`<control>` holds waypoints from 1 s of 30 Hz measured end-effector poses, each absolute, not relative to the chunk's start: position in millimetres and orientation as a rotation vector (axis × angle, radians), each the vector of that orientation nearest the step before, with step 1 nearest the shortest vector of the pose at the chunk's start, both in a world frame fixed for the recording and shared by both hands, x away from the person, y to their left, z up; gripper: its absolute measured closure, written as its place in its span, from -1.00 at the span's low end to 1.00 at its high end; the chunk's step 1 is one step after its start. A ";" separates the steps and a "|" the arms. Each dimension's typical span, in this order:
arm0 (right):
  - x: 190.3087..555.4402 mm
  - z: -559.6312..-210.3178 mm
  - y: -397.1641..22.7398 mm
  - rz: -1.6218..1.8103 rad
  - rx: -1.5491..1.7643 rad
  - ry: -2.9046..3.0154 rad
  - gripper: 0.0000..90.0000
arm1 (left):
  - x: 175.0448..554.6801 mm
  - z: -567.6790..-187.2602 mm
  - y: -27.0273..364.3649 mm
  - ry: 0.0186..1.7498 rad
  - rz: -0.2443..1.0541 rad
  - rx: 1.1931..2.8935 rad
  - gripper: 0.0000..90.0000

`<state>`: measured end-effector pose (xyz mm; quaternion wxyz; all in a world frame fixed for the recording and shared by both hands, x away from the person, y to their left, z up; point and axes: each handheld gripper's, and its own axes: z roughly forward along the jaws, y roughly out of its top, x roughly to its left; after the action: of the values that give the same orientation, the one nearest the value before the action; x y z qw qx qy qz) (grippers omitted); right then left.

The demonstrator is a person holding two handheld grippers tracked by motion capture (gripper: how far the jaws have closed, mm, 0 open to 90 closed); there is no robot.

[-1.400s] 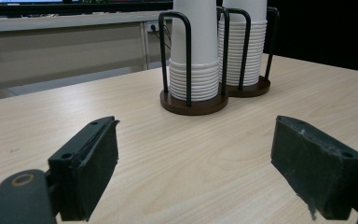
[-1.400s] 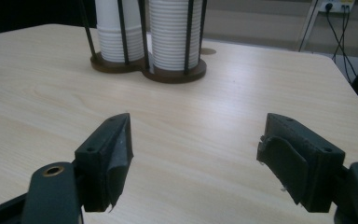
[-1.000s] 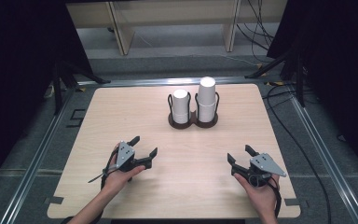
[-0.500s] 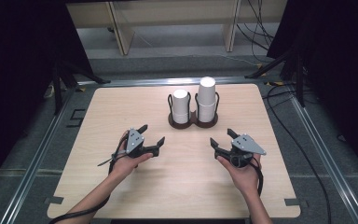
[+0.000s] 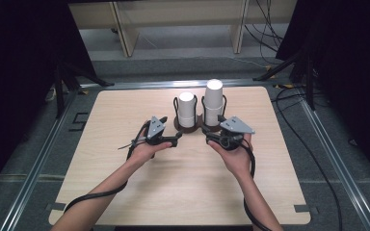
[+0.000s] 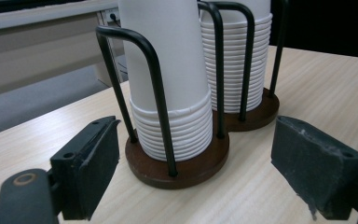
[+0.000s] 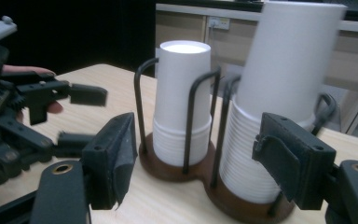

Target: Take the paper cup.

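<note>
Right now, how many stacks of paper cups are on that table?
2. The shorter stack stands in the holder's left ring, the taller stack in its right ring. Nothing seems hidden.

The table [image 5: 125,159] is pale wood-grain laminate, smooth with a soft sheen. The cup stacks [image 6: 170,79] at centre frame look like matt white paper, ridged at the rolled rims. Their holder [image 6: 186,168] has a smooth dark brown wooden base and satin black metal wire hoops. The left tool [image 6: 193,161] carries matt black, slightly rough rubbery pads.
</note>
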<state>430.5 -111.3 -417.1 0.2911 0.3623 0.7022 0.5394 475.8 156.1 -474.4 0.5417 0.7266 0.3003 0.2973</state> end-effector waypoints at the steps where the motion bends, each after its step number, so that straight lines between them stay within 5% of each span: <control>1: 435.6 -414.7 -107.0 1.427 0.975 1.884 -0.33 | 482.0 -475.4 152.2 0.726 0.694 1.731 -0.66; 30: 521.2 -389.3 -33.8 1.349 0.955 1.874 -0.25 | 529.6 -492.5 135.4 0.803 0.622 1.778 -0.52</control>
<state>521.2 -33.8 -389.3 0.3158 0.3626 0.7116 0.5122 529.6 135.4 -492.5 0.5201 0.7416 0.3350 0.2595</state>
